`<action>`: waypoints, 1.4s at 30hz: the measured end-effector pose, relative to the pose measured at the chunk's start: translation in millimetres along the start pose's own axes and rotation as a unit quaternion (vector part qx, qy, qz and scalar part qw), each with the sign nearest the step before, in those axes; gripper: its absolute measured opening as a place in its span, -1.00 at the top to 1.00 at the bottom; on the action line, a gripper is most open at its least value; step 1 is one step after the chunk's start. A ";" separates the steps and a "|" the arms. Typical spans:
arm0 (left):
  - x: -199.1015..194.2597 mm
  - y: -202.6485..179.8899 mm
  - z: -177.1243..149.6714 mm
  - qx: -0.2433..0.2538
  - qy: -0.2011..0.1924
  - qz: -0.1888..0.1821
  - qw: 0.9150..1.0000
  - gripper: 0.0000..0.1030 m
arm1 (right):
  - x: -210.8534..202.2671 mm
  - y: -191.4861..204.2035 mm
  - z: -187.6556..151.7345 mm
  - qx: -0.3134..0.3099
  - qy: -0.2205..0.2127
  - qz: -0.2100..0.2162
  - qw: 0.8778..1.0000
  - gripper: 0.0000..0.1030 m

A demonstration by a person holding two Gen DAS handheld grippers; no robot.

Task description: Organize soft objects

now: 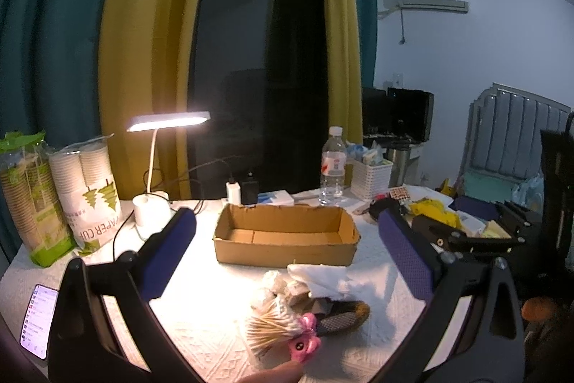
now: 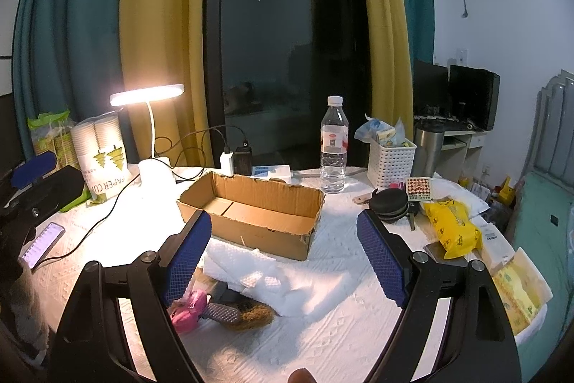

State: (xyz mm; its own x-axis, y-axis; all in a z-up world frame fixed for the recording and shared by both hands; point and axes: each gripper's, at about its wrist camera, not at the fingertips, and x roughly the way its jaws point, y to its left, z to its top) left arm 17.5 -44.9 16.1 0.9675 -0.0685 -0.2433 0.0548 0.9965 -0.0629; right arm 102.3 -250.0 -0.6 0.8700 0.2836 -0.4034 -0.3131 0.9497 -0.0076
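Observation:
An open, empty cardboard box (image 1: 287, 234) (image 2: 251, 207) lies mid-table. In front of it is a pile: a folded white paper towel (image 1: 330, 277) (image 2: 258, 270), a bag of cotton swabs (image 1: 272, 325), a pink soft toy (image 1: 305, 336) (image 2: 188, 307), a dark mesh item with a brown fuzzy end (image 1: 344, 316) (image 2: 240, 311). My left gripper (image 1: 287, 253) is open and empty above the pile. My right gripper (image 2: 283, 257) is open and empty, over the paper towel.
A lit desk lamp (image 1: 158, 167), paper cup packs (image 1: 89, 189), a water bottle (image 2: 333, 146), a white basket (image 2: 391, 160), chargers with cables (image 2: 235, 158), a phone (image 2: 43, 244), a black pouch (image 2: 389, 203) and yellow packs (image 2: 453, 228) ring the table.

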 end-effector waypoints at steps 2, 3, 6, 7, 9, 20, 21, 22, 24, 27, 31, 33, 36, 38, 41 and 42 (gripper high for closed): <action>2.1 -0.8 0.0 -0.001 0.002 -0.001 1.000 -0.99 | 0.0 -0.3 -0.3 0.000 0.000 0.001 1.000 -0.67; 3.0 -0.3 0.0 -0.003 0.003 -0.001 1.000 -0.99 | 1.0 -0.4 -0.1 0.000 0.001 0.001 1.000 -0.67; 5.8 0.5 0.0 -0.004 0.005 0.000 1.000 -0.99 | 1.6 -1.0 -0.3 0.001 0.000 0.001 1.000 -0.67; 6.3 0.8 -0.2 -0.004 0.005 0.001 1.000 -0.99 | 1.1 -0.7 -0.5 0.001 0.001 0.000 1.000 -0.67; 8.0 1.2 -0.6 -0.005 0.007 0.002 1.000 -0.99 | 3.6 -2.0 -0.2 0.002 0.003 0.000 1.000 -0.67; 28.4 14.0 -10.7 0.001 0.034 0.023 0.999 -0.99 | 20.7 0.8 -3.1 -0.007 0.018 -0.001 1.000 -0.67; 31.6 17.1 -14.3 0.004 0.042 0.031 0.999 -0.99 | 21.8 0.7 -3.8 -0.007 0.019 -0.001 1.000 -0.67; 33.8 20.2 -17.7 0.005 0.048 0.035 0.998 -0.99 | 22.8 -0.1 -5.0 -0.007 0.021 -0.002 1.000 -0.67; 38.2 27.4 -27.1 0.003 0.066 0.041 0.997 -0.99 | 27.1 -0.9 -9.4 -0.007 0.028 -0.003 1.000 -0.67; 45.3 34.9 -43.0 0.002 0.091 0.042 0.995 -0.99 | 38.5 1.0 -18.3 -0.010 0.050 -0.004 0.999 -0.67; 57.8 41.5 -64.8 0.003 0.128 0.042 0.991 -0.99 | 52.0 8.0 -30.4 -0.026 0.079 -0.001 0.997 -0.67; 67.1 45.3 -72.6 -0.003 0.147 0.040 0.988 -0.99 | 58.7 9.0 -37.9 -0.033 0.093 -0.003 0.995 -0.67; 82.4 47.8 -82.4 -0.009 0.171 0.029 0.985 -0.99 | 70.6 6.0 -46.2 -0.030 0.113 -0.006 0.993 -0.67; 91.8 48.1 -87.4 -0.015 0.189 0.015 0.982 -0.99 | 79.2 3.0 -48.9 -0.022 0.125 -0.004 0.992 -0.67; 105.6 45.6 -96.0 -0.031 0.210 -0.014 0.977 -0.99 | 91.5 1.5 -52.4 -0.016 0.139 0.005 0.990 -0.67; 111.1 44.3 -99.2 -0.040 0.218 -0.024 0.975 -0.99 | 95.7 0.8 -54.0 -0.013 0.144 0.010 0.989 -0.67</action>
State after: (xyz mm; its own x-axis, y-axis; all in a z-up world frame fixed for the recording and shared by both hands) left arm 102.9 -13.1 -109.7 0.7659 -0.1466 -0.6261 0.0612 0.9859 -0.1559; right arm 164.8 -229.3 -88.6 0.7205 0.2492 -0.6471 -0.3425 0.9393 -0.0197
